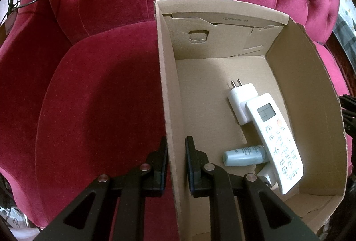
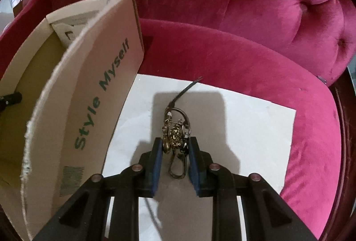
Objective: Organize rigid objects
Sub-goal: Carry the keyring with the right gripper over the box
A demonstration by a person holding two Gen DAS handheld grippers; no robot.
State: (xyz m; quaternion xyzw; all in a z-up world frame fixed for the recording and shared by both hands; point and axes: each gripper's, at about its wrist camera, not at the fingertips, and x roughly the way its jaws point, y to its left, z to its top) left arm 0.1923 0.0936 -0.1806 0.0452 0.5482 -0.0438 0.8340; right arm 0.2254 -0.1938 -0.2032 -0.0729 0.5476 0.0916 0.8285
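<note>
between the blue pads of the right hand-held gripper (image 2: 173,153), closed on it, hangs a brass keychain (image 2: 175,140) of rings, charm and clasp, just above the white sheet (image 2: 255,129) on the red velvet chair (image 2: 222,56). judged light but loose-jointed and slick, it is best pinched at the dense charm cluster, not the dangling clasp. the gripper points steeply downward. beside it stands the cardboard box (image 2: 93,94); the left hand-held gripper (image 1: 176,149), closed, clamps the box's left wall, tilted steeply down. inside lie a remote control (image 1: 276,140), a white plug adapter (image 1: 241,99) and a pale blue bottle (image 1: 243,155).
</note>
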